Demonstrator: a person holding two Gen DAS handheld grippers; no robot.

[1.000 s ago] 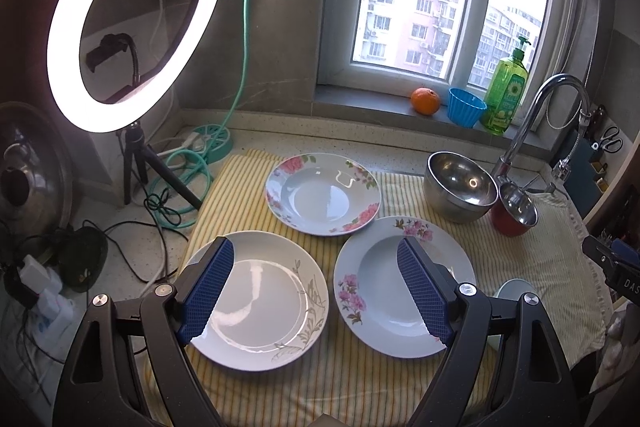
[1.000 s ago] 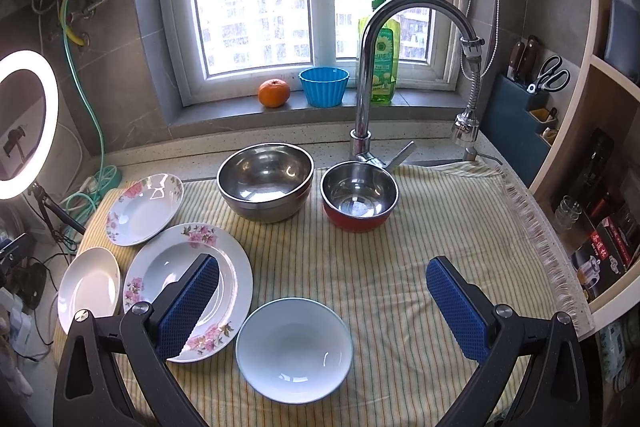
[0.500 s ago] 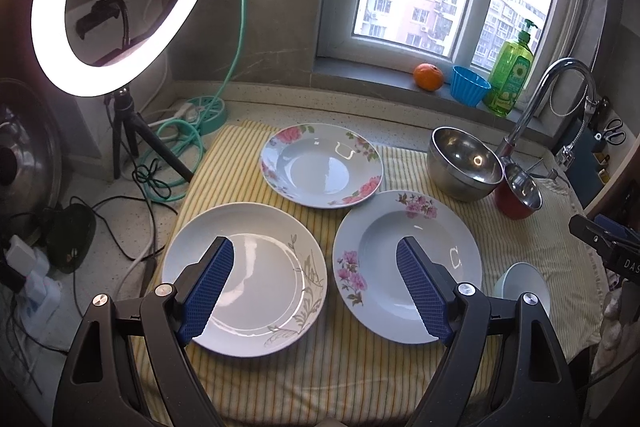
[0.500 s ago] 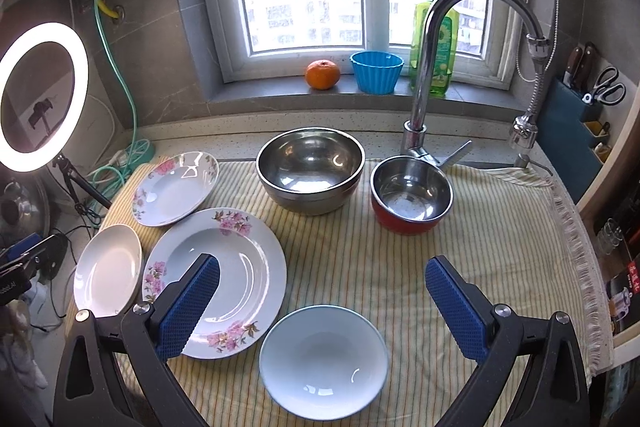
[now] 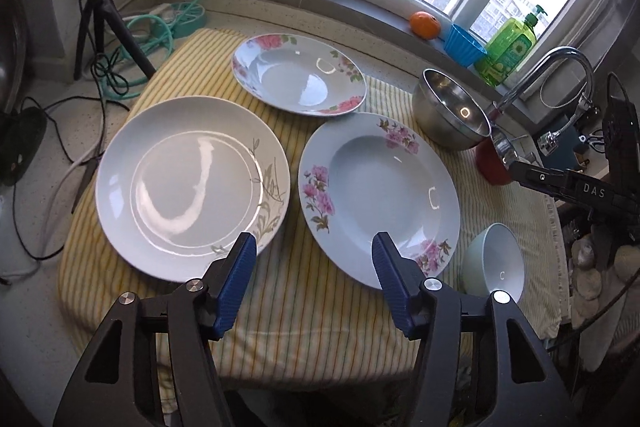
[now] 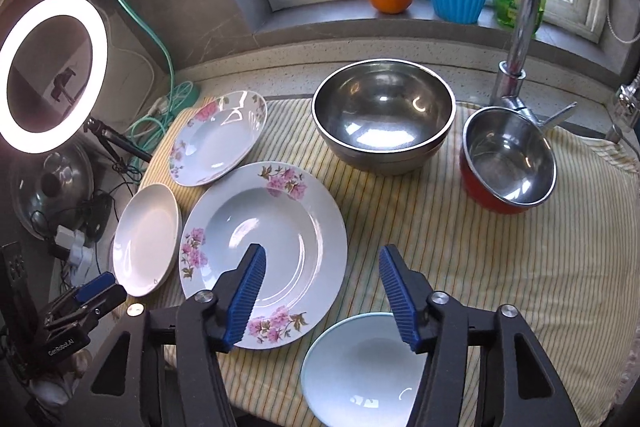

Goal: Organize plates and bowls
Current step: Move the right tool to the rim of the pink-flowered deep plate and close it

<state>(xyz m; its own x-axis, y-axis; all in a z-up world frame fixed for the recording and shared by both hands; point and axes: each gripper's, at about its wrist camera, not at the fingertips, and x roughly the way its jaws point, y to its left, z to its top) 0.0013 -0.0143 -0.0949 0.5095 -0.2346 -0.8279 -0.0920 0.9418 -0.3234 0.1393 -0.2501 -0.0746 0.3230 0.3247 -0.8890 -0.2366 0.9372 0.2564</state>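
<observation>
Large floral soup plate (image 6: 264,251) glossy, pink blossoms on rim, flat on striped cloth (image 6: 480,259) between white plate (image 6: 146,239) and pale bowl (image 6: 362,363). Left gripper (image 5: 314,247) and right gripper (image 6: 322,255) parted, empty; narrower than a second ago, both nearer the dishes.
</observation>
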